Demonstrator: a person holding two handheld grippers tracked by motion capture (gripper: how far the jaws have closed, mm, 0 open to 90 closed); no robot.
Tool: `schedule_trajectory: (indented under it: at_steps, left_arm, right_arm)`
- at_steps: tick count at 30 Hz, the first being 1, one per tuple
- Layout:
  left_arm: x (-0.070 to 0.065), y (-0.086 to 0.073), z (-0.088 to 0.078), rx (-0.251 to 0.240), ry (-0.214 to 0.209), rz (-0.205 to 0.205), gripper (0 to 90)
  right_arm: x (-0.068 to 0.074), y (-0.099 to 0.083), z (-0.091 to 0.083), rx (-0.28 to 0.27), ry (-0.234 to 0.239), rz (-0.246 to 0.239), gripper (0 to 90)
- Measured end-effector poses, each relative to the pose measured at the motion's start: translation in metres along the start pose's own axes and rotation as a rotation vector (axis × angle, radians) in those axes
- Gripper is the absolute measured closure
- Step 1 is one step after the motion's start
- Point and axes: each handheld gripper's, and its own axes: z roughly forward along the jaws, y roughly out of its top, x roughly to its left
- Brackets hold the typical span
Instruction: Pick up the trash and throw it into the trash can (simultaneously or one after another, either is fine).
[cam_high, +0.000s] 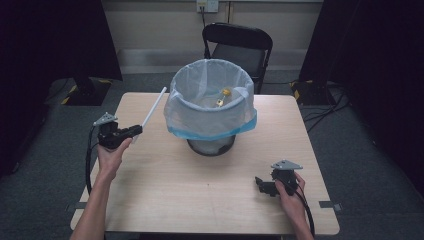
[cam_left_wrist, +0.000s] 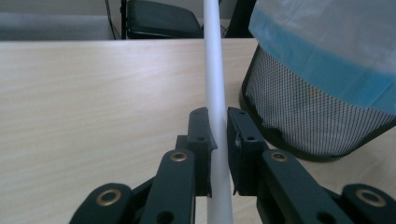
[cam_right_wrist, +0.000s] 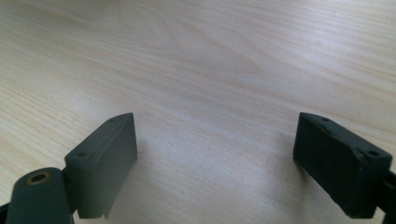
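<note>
The white tube (cam_high: 152, 109) is up off the table, clamped near its lower end between the 2 black jaws of the left gripper (cam_high: 134, 131); in the left gripper view the tube (cam_left_wrist: 215, 93) runs straight up between the pressed-in jaws and out past the top edge; from above it slants up and away toward the far left side of the bin, its tip close beside the bag's rim, contact not clear; the left hand (cam_high: 111, 154) grips from below, forearm reaching in from the bottom left, wrist angled so the jaws point right toward the bin; over on the near right the right hand (cam_high: 289, 194) holds the right gripper (cam_high: 259, 184) low over the table, jaws aimed left and standing wide apart with nothing between them; the right gripper view looks past them onto bare pale wood; the table (cam_high: 200, 190) is light wood grain on a grey carpeted floor (cam_high: 380, 165); at centre stands a black mesh waste bin (cam_high: 211, 145) lined with a translucent bag (cam_high: 210, 107) with a blue edge folded over the rim; 2 small yellow pieces (cam_high: 223, 97) lie inside; behind the table a black folding chair (cam_high: 239, 45); dark curtains (cam_high: 370, 45) on both sides.
</note>
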Motion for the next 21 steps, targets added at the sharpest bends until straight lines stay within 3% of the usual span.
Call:
schedule_trajectory:
  at_steps: [21]
  left_arm:
    - [-0.015,0.051,-0.015,-0.085,-0.040,0.065,80.7]
  right_arm:
    - [0.000,0.000,0.000,0.000,0.000,0.000,12.7]
